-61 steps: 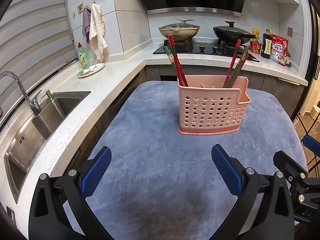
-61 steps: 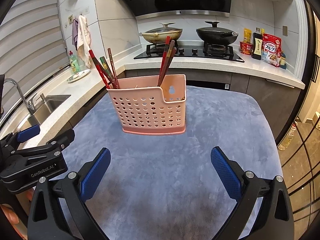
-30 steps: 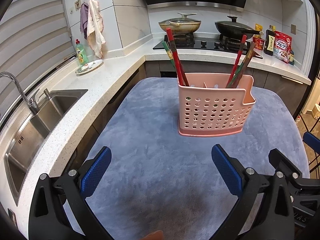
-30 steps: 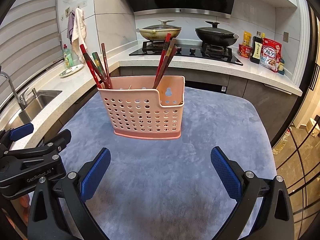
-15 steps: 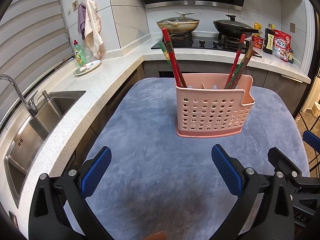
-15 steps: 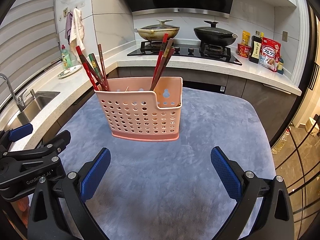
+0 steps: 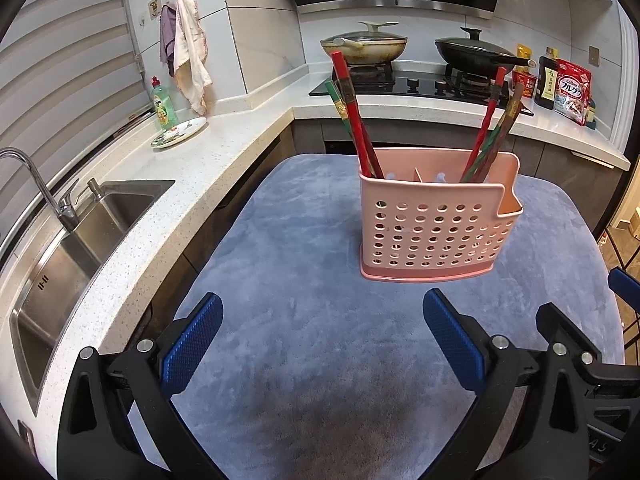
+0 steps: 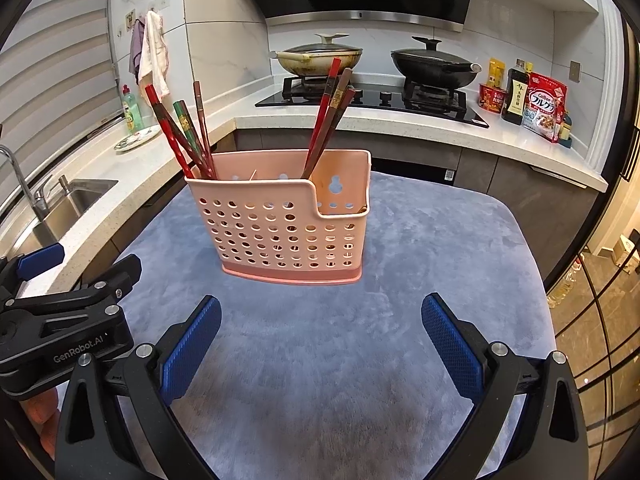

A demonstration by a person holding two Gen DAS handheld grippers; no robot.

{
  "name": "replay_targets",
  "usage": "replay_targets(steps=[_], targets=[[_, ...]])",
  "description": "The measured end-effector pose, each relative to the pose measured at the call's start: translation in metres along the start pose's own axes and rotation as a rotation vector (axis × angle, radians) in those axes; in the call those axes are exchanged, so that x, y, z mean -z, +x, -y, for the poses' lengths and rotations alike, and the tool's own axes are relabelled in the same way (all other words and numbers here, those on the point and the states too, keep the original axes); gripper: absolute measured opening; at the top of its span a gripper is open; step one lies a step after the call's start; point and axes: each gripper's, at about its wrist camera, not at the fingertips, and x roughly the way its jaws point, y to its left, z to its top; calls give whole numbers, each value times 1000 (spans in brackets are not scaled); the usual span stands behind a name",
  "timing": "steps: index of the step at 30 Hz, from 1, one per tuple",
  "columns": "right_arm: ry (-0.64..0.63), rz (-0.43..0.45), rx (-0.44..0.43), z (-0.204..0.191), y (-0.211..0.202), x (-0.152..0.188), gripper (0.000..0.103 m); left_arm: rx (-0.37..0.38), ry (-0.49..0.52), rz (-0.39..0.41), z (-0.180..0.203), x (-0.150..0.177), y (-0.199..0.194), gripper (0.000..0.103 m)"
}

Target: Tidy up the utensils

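Blue-grey cloth (image 7: 304, 280) covers the table, where a pink utensil basket (image 7: 436, 232) holding chopsticks (image 7: 356, 120) stands upright. From the left gripper (image 7: 320, 340), spread and empty, it lies at one o'clock; from the right gripper (image 8: 320, 340), likewise spread, at eleven o'clock.

White tiled walls (image 7: 260, 40), speckled counter (image 7: 208, 160), steel sink (image 7: 80, 248), probably window blinds (image 7: 60, 80) at left.
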Motion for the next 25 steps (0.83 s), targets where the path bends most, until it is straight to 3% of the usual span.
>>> replay_targets(steps=[25], targets=[[2, -5, 6, 2, 8, -8, 97, -2, 5, 3, 2, -10, 6, 96]])
